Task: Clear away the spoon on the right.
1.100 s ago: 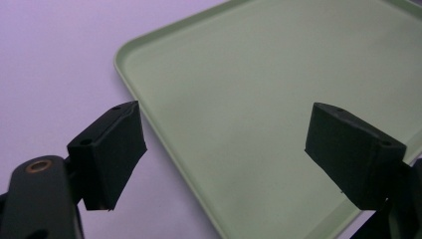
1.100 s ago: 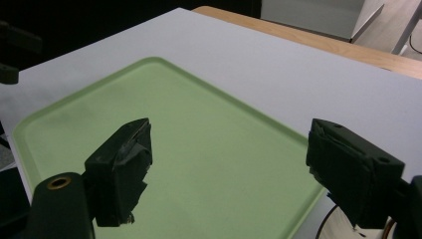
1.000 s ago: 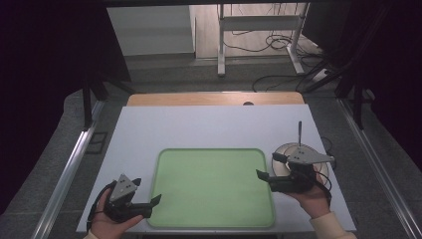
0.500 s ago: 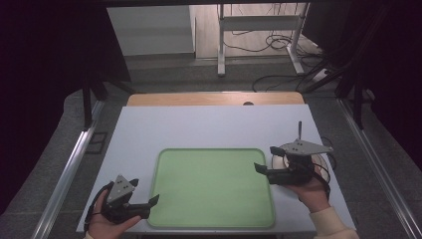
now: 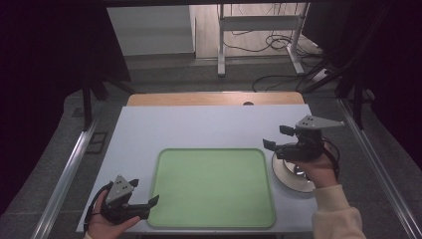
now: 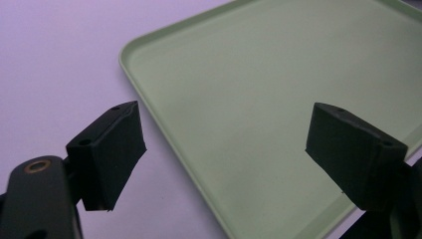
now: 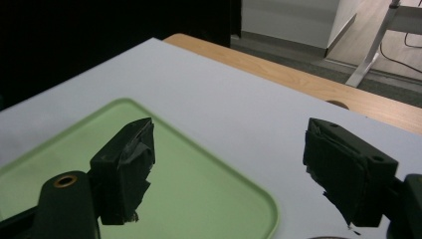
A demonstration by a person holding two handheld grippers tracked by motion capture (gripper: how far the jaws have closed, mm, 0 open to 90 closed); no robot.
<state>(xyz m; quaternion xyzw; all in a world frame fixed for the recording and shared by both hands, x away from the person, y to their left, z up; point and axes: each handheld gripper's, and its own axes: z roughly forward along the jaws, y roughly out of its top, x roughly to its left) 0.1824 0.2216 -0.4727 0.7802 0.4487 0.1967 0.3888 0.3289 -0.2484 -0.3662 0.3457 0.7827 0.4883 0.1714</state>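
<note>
As far as I can tell, nothing's started: green tray (image 5: 214, 186) bare mid-worktop (image 5: 199, 127), steel plate (image 5: 293, 175) just right of it under right tool (image 5: 271, 145). Left tool (image 5: 152, 203) at tray's near-left corner. Both gaping, holding nothing.

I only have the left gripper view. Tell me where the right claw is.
Observer: The right claw is raised above the table, by the right edge of the green tray.
Operator: Report its jaws.
Observer: They stand apart, with nothing between them.
Operator: Say what lies beneath it.
Observer: A round silvery dish lies on the table close beside the tray. I cannot tell whether the two touch.
</note>
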